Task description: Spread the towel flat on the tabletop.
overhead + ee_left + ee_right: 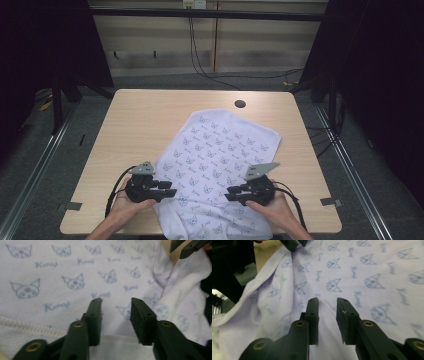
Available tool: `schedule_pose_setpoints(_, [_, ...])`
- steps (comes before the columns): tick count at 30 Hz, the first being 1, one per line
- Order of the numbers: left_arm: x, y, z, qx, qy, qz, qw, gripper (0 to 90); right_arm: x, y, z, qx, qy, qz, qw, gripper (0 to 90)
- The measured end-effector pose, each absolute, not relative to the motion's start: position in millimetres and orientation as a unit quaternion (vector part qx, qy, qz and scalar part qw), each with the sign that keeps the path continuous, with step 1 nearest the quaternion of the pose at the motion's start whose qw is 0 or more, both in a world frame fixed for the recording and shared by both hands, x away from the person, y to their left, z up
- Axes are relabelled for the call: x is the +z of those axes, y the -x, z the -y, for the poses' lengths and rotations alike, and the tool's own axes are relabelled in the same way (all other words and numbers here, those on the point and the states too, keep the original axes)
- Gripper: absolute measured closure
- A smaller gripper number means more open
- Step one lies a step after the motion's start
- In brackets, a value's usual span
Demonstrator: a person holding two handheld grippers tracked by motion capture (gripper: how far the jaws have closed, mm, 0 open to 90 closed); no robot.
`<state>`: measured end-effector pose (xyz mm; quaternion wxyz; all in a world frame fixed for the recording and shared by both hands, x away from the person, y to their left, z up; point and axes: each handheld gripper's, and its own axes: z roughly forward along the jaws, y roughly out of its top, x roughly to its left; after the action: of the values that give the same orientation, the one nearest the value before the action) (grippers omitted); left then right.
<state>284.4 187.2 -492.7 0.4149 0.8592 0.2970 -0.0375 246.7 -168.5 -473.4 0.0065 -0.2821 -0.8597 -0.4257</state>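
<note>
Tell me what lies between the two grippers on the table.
In the high view, only the printed white towel spans the stretch between the left gripper and the right gripper.

Towel [215, 165]: white w/ pale blue cat-face + script print, plain hem. Table [150, 115]: light wood. Claws [116, 315] black, brass rivets.

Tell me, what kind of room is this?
Probably a workshop or lab set up for recording, not a home. A plain wooden table stands between dark curtains, cables trail across the grey floor, and a metal rail runs beside it. A printed towel lies on the table.
</note>
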Motion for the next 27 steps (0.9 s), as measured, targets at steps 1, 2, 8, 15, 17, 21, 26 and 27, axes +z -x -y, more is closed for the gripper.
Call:
schedule_pose_setpoints(1, [-497, -283, -187, -0.042, -0.864, -0.296, 0.405, 65.2, -477, -249, 163, -0.419, 0.280, 0.863, 0.014, 72.2])
schedule_pose_setpoints(2, [-499, -279, -187, -0.039, -0.866, -0.290, 0.405, 68.8, -481, -251, 154, -0.409, 0.277, 0.869, 0.018, 72.2])
schedule_pose_setpoints(8, [-495, -263, -196, -0.039, -0.874, -0.275, 0.398, 85.7, -490, -243, 140, -0.397, 0.264, 0.878, 0.046, 71.1])
schedule_pose_setpoints(15, [-494, -262, -203, -0.027, -0.874, -0.287, 0.392, 90.0, -480, -234, 152, -0.436, 0.288, 0.851, 0.049, 85.8])
schedule_pose_setpoints(17, [-495, -265, -206, -0.026, -0.875, -0.290, 0.386, 90.0, -473, -227, 162, -0.458, 0.298, 0.836, 0.048, 85.8])
schedule_pose_setpoints(21, [-495, -267, -210, -0.014, -0.876, -0.297, 0.381, 90.0, -467, -209, 182, -0.476, 0.311, 0.821, 0.041, 85.8])
schedule_pose_setpoints(26, [-495, -269, -213, -0.013, -0.874, -0.304, 0.379, 90.0, -467, -185, 199, -0.484, 0.323, 0.812, 0.044, 84.9])
schedule_pose_setpoints(27, [-495, -269, -212, -0.013, -0.873, -0.308, 0.379, 90.0, -465, -182, 204, -0.493, 0.328, 0.804, 0.046, 86.3])
